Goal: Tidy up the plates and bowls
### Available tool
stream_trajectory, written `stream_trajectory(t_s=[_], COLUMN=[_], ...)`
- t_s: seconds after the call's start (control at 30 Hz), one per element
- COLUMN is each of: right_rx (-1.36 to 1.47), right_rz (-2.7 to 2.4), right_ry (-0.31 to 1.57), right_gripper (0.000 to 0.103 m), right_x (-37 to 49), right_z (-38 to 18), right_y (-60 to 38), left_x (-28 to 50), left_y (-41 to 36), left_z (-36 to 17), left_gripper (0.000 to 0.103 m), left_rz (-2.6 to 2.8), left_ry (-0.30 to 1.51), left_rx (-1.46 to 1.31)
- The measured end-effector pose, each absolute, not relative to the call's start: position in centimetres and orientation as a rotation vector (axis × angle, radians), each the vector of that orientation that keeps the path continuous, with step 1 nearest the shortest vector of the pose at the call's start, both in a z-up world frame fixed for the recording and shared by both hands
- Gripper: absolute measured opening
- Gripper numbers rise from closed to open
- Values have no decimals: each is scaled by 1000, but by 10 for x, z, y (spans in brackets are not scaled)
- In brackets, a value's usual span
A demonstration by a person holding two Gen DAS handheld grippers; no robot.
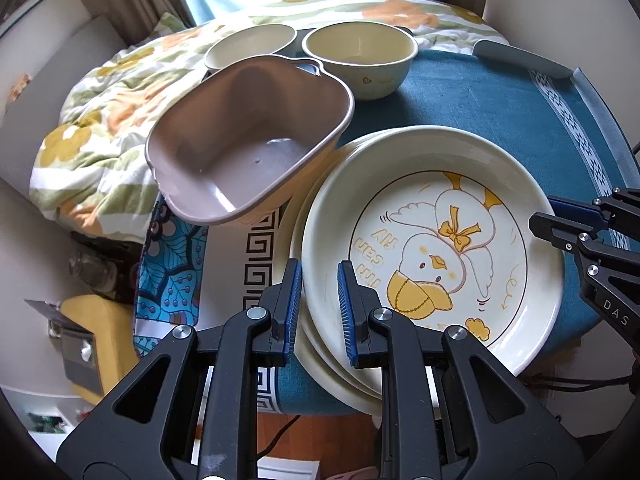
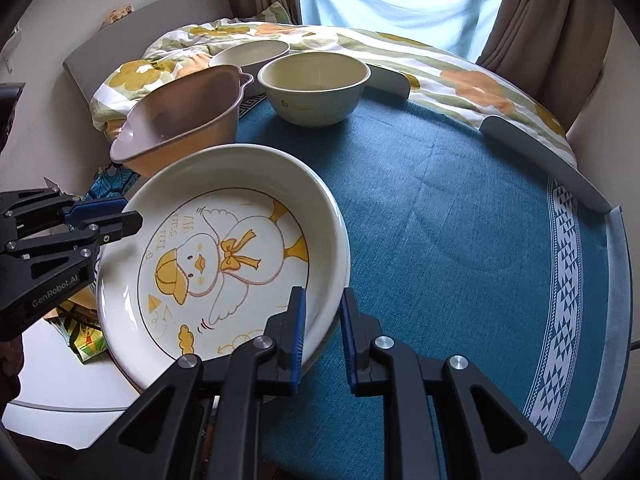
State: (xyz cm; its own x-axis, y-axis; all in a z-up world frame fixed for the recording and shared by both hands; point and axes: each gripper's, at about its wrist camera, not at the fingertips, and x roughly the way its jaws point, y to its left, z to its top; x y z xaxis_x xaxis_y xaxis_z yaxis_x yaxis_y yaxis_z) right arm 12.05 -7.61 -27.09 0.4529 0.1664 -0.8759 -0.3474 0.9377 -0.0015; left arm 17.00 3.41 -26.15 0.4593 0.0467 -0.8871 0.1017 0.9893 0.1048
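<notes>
A cream plate with a yellow duck drawing (image 1: 428, 240) lies on top of a stack of plates (image 1: 320, 344) on the blue tablecloth; it also shows in the right wrist view (image 2: 224, 256). My left gripper (image 1: 319, 312) straddles its near rim, jaws a plate-rim's width apart around the rim. My right gripper (image 2: 323, 336) straddles the opposite rim the same way. Whether either pinches the rim is unclear. A pink-brown tub (image 1: 248, 140) stands behind the plates. Two cream bowls (image 1: 360, 60) (image 1: 250, 46) stand at the back.
The round table has a blue cloth (image 2: 460, 220) with a patterned border and grey edge guards (image 2: 540, 160). A flowered quilt (image 1: 100, 128) lies behind and to the left. A curtained window is beyond.
</notes>
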Motion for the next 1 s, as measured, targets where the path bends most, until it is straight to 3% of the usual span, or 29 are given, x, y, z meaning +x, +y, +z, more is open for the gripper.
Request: stream_trajectory(t_s=[0.3, 0.47, 0.5, 0.57, 0.63, 0.67, 0.7, 0.73, 1.0], right_rx=[-186, -150, -138, -117, -91, -84, -74, -61, -89], right_rz=[334, 353, 362, 381, 411, 428, 451, 480, 603], right_ry=[1048, 1019, 1022, 1011, 985, 974, 959, 943, 1002], right_gripper=[15, 15, 15, 15, 28, 59, 97, 103, 103], right_x=[121, 128, 131, 136, 141, 143, 146, 150, 202], right_z=[-266, -241, -236, -223, -208, -202, -195, -189, -176], right_y=[-78, -87, -89, -94, -99, -99, -100, -101, -77], left_x=[171, 169, 169, 167, 165, 163, 160, 159, 176], left_y=[39, 39, 39, 40, 43, 44, 46, 48, 103], left_z=[-258, -225, -216, -198, -180, -170, -161, -154, -158], left_gripper=[16, 16, 17, 32, 96, 103, 103, 103, 103], left_rz=[-30, 12, 26, 61, 121, 152, 166, 169, 256], left_ry=[1117, 1072, 1060, 1033, 990, 954, 912, 904, 964], left_rx=[109, 80, 74, 62, 57, 55, 45, 30, -235])
